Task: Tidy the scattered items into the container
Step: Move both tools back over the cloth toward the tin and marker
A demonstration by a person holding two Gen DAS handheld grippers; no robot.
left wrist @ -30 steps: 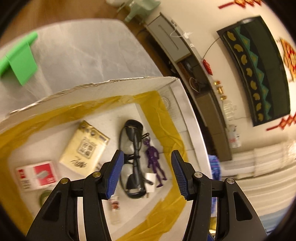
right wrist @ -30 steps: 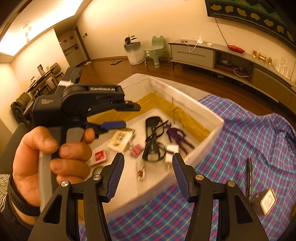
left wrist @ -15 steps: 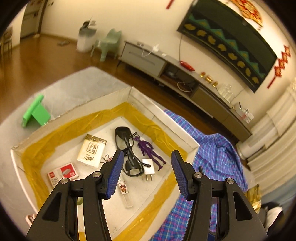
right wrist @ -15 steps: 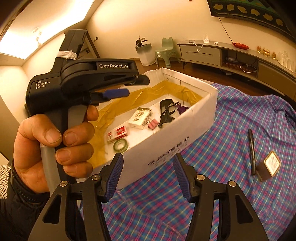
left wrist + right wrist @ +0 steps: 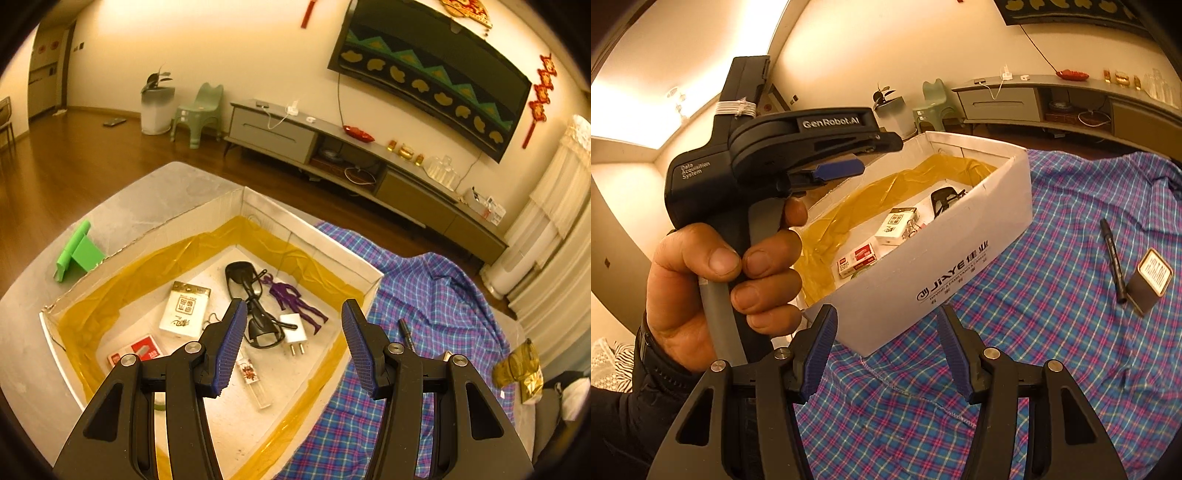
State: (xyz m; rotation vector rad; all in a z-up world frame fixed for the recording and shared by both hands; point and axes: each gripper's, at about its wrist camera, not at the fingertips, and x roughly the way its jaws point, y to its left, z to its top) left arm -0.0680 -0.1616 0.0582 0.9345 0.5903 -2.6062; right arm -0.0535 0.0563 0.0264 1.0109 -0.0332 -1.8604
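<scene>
A white cardboard box (image 5: 369, 266) lined with yellow tape holds black glasses (image 5: 251, 306), a purple figure (image 5: 295, 301), a white charger (image 5: 293, 328), a cream packet (image 5: 186, 308), a red-and-white box (image 5: 136, 349) and a clear tag (image 5: 253, 376). My left gripper (image 5: 293, 349) is open and empty, high above the box. My right gripper (image 5: 884, 354) is open and empty, low before the box's near wall (image 5: 953, 277). A black pen (image 5: 1112, 258) and a small dark tin (image 5: 1148, 280) lie on the plaid cloth (image 5: 1052, 332) right of the box.
A green stand (image 5: 77, 251) sits on the grey table left of the box. A gold foil packet (image 5: 522, 365) lies at the cloth's far right. The left hand and its gripper body (image 5: 768, 155) fill the left of the right wrist view.
My left gripper has risen and pulled back from inside the box. My right gripper has dropped lower and back, so the box's outer wall now faces it.
</scene>
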